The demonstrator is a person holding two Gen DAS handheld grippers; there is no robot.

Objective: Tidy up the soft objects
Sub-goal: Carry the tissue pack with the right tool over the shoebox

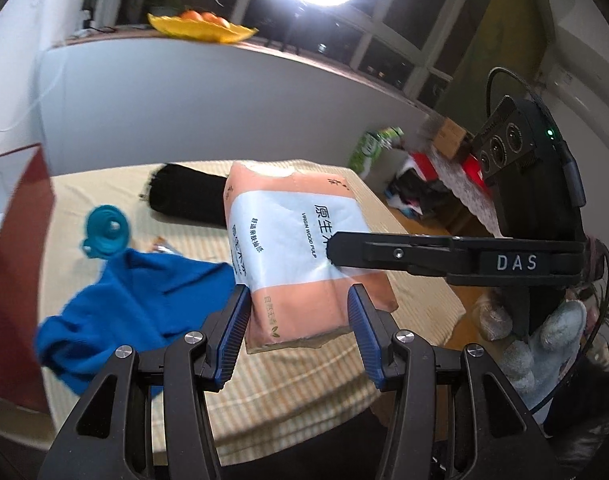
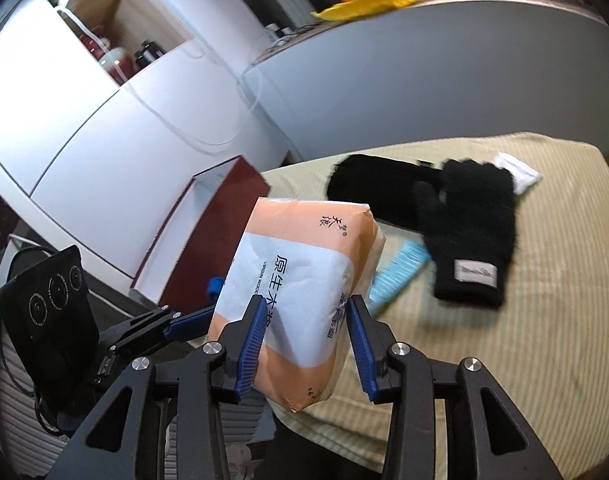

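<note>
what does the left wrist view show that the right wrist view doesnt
Only the left wrist view shows the blue cloth and teal collapsible funnel.

Only the right wrist view shows the black glove, the light blue packet beside it, the white pouch and the open dark red box.

Both show the tissue pack between both hand-held grippers, the striped tablecloth, and the yellow fruit plate.

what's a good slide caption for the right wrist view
Right gripper and left gripper hold a peach tissue pack above the striped table, black glove behind.
</note>
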